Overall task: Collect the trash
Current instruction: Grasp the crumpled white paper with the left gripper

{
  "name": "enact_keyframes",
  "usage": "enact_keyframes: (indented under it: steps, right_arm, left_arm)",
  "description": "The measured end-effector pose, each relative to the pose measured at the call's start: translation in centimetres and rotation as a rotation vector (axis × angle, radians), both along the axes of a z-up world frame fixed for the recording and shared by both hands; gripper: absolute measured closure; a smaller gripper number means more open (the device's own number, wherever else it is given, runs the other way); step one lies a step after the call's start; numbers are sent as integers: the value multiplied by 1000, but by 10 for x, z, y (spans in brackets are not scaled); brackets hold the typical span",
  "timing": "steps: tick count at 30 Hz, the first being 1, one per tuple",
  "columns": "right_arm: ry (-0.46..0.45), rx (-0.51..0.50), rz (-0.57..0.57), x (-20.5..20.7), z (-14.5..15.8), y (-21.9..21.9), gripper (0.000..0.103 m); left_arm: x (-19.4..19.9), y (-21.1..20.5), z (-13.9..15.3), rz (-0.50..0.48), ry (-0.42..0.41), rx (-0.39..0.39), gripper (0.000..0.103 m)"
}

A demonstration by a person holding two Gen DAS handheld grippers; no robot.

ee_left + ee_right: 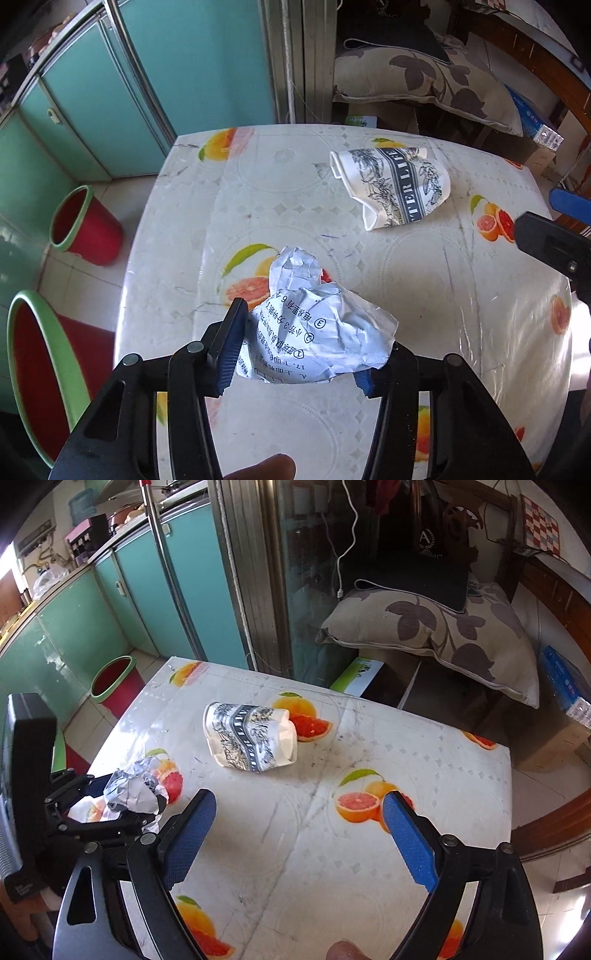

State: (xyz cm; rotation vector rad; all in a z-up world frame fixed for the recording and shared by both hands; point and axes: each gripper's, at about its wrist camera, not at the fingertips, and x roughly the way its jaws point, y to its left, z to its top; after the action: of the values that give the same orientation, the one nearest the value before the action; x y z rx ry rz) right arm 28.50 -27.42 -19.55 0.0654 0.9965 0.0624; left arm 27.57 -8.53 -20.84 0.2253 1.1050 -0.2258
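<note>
My left gripper [303, 354] is shut on a crumpled ball of printed paper [317, 328], held just above the near part of the table; the right wrist view shows that paper ball [133, 790] in the left gripper's jaws at the left. A crushed paper cup [395, 184] with a grey and black print lies on its side farther back on the table, also in the right wrist view [251, 738]. My right gripper [299, 834] is open and empty above the table, short of the cup.
The table [295, 206] has a white cloth with a citrus print. Two red bins with green rims stand on the floor at the left: one near [40, 369], one farther [85, 225], the latter also in the right wrist view [114, 683]. Teal cabinets [110, 92] lie behind; a cushion [443, 635] lies beyond the table.
</note>
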Motion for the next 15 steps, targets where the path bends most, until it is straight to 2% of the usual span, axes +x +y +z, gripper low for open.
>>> enact_keyframes:
  steps: [2,5,10,15]
  right_arm:
    - [5,5,6,12,-5,13,10]
    - [19,-6,20,29,-14,34,3]
    - [35,-68,20,53,-33,62,3]
    - [48,-123,-11,71,-50,72,1]
  left_arm:
    - [0,14,5,12,-20,5,54]
    - [1,36,12,30,-39,14,54]
    - [4,73,21,72,-49,-4,54]
    - [7,93,26,89,-60,-21,53]
